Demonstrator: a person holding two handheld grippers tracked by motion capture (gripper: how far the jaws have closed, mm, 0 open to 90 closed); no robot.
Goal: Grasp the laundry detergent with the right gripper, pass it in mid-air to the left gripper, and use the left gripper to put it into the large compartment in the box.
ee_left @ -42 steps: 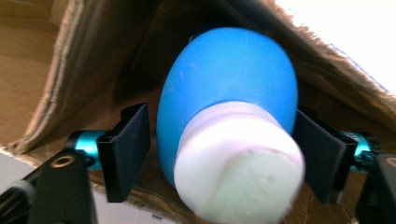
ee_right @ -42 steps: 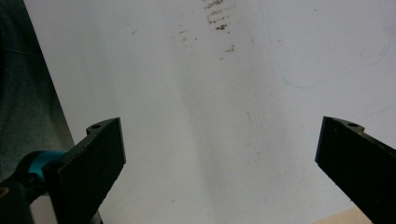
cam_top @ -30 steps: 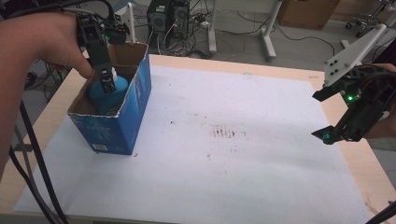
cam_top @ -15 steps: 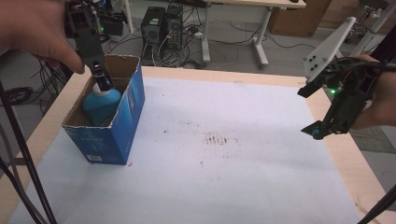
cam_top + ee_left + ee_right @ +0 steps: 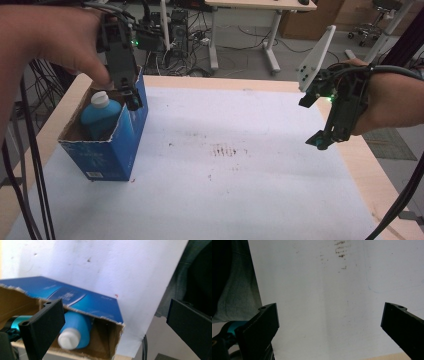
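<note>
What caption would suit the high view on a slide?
Left gripper open above a blue bottle in its box; right gripper open.

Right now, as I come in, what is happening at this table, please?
A person holds a gripper in each hand over a table covered with white paper. The left gripper is open and hangs just above the far rim of an open blue cardboard box. Inside the box lies a blue bottle with a white cap. The right gripper is open too, holding nothing, above the paper's right edge.
</note>
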